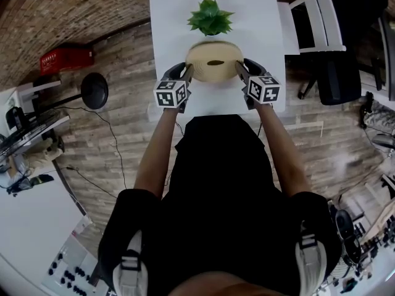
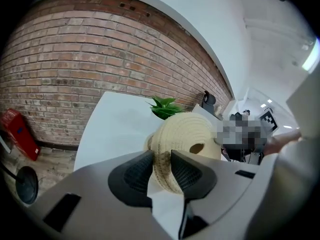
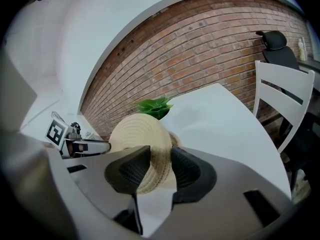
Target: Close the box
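Observation:
A round beige woven lid (image 1: 215, 61) with a dark oval hole in its middle hangs over the near part of the white table (image 1: 173, 17), carried between both grippers. My left gripper (image 1: 188, 73) is shut on the lid's left rim (image 2: 165, 159). At the opposite side, my right gripper (image 1: 241, 71) is shut on the right rim (image 3: 159, 161). A small piece of the same weave (image 3: 176, 140) peeks from behind the lid; I cannot tell whether it is the box. What lies under the lid is hidden.
A green potted plant (image 1: 210, 16) stands on the table just beyond the lid. A white chair (image 1: 315, 17) stands at the table's right. A red crate (image 1: 66, 59) and a black round stand (image 1: 94, 91) are on the wooden floor at the left.

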